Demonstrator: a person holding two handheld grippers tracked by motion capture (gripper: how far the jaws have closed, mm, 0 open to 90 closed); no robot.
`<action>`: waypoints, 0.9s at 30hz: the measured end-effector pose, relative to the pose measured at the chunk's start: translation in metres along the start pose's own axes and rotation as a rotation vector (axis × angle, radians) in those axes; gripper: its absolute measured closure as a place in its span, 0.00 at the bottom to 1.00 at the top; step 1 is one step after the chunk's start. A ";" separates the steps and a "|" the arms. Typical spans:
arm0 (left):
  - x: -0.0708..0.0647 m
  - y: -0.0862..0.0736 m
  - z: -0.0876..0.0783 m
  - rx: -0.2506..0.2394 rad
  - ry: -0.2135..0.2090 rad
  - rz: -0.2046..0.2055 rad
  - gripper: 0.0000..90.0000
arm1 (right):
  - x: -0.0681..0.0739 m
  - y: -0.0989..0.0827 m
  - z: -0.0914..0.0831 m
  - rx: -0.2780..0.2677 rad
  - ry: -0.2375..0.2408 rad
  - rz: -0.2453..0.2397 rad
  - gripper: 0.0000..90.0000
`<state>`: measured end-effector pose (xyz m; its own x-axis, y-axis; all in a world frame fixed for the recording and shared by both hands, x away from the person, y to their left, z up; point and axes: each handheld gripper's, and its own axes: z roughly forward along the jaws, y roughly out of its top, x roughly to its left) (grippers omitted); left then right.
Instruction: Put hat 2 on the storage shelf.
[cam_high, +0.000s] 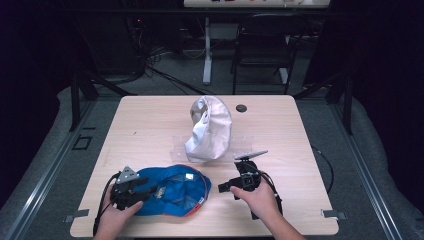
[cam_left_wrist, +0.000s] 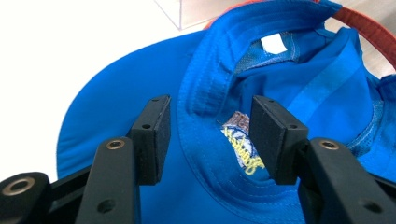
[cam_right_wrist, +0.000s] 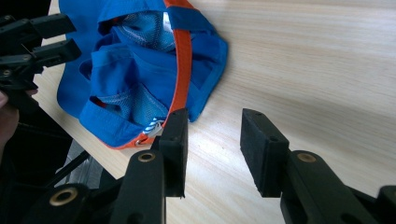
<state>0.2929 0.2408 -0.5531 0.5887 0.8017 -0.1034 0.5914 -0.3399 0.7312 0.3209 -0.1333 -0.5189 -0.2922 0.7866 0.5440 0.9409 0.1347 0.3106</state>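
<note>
High view, pale wooden table (cam_high: 150, 125), dark room

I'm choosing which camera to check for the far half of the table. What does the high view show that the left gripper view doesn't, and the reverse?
High view alone: the white cap upright on a clear stand mid-table, the right gripper with open jaws beside the blue cap, and the table edges. Left gripper view alone: the embroidered patch and white label inside the blue cap's crown, in close detail. Both: the blue cap lying upside down, with the left gripper open over its crown.
</note>
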 end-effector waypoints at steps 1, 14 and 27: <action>0.000 0.000 0.000 -0.003 -0.002 -0.011 0.54 | 0.001 0.000 0.002 0.004 -0.002 -0.004 0.69; -0.004 -0.002 0.012 0.070 -0.020 0.017 0.58 | 0.013 0.004 0.032 0.030 0.019 0.019 0.73; -0.004 -0.001 0.009 0.047 -0.012 0.021 0.56 | 0.025 0.013 0.051 0.050 0.009 0.021 0.78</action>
<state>0.2949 0.2340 -0.5594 0.6080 0.7880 -0.0968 0.6038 -0.3798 0.7009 0.3342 -0.0810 -0.5412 -0.2740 0.7839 0.5571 0.9540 0.1483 0.2604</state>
